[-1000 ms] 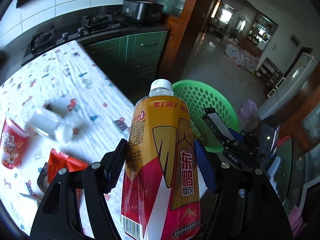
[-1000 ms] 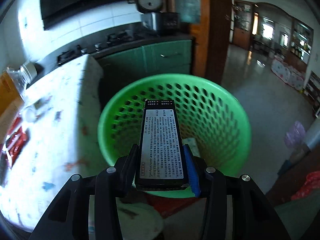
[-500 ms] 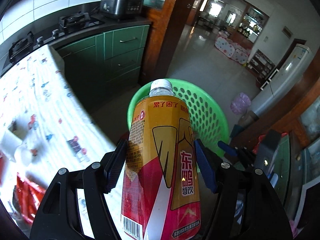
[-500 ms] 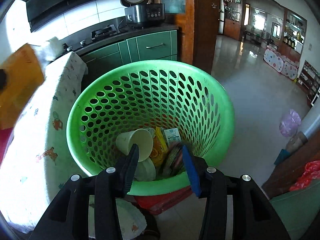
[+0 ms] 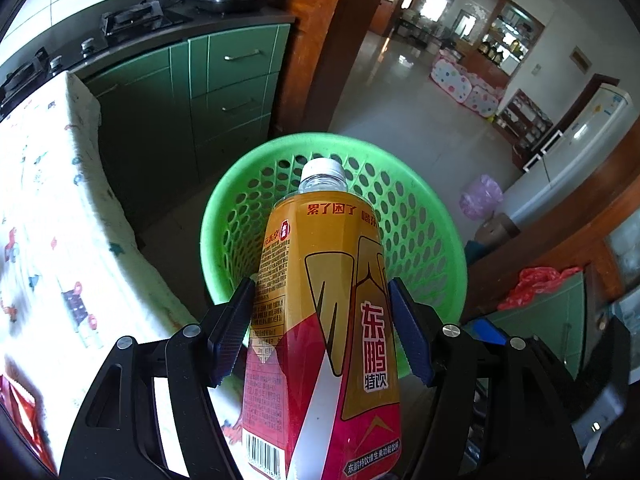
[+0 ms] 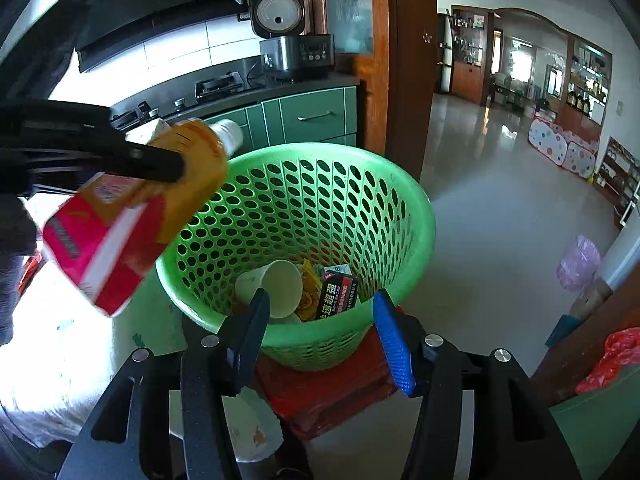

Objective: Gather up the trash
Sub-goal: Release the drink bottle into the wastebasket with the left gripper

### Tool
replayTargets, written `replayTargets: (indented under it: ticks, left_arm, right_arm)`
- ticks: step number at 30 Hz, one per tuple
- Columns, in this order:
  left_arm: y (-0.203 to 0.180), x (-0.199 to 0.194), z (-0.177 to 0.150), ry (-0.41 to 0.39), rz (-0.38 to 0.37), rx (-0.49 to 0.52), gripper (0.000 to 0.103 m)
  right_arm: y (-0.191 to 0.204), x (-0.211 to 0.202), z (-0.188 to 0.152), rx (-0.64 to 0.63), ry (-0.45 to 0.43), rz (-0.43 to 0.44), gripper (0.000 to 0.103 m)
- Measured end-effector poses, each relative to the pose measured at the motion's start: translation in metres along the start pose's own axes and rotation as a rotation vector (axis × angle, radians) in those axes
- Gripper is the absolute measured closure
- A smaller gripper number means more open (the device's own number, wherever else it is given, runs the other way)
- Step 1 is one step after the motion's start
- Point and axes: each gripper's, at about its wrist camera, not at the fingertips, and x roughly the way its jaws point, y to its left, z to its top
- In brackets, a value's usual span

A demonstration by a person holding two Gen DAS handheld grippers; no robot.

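My left gripper (image 5: 320, 320) is shut on a yellow and red drink bottle (image 5: 326, 320) with a white cap. The bottle is tilted with its cap over the near rim of the green mesh trash basket (image 5: 436, 224). The right wrist view shows the same bottle (image 6: 136, 204) held at the basket's left rim (image 6: 420, 200). My right gripper (image 6: 320, 328) is open and empty above the basket's near side. Inside the basket lie a paper cup (image 6: 280, 288), a black box (image 6: 338, 294) and yellow wrappers (image 6: 308, 300).
A table with a patterned white cloth (image 5: 48, 240) stands left of the basket. Green kitchen cabinets (image 5: 224, 92) and a stove are behind it. The basket sits on a red stool (image 6: 320, 392). A wooden door frame (image 5: 320, 40) and tiled floor lie beyond.
My right gripper opened and dropped the black box into the basket. My left gripper carried the bottle from over the table to the basket's rim.
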Motion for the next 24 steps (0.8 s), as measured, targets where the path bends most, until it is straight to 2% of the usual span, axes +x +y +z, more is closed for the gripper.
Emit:
replayTargets:
  ticks: [6,14,19,24]
  left_arm:
    - [-0.004,0.020,-0.001,0.036,0.015,0.005,0.036]
    - [-0.006,0.024,-0.003,0.048,0.015,0.001,0.035]
    - [-0.005,0.016,-0.003,0.026,-0.005,-0.008,0.029]
    - [-0.005,-0.004,-0.008,0.000,-0.011,0.010,0.029]
  right_arm:
    - [-0.005,-0.002,-0.006,0.018,0.003,0.009,0.049]
    - [-0.005,0.001,-0.009,0.028,0.012,0.011,0.049]
    - [-0.005,0.000,-0.008,0.031,0.008,0.015,0.049]
    - [-0.002,-0.004,-0.006,0.028,-0.003,0.014,0.049]
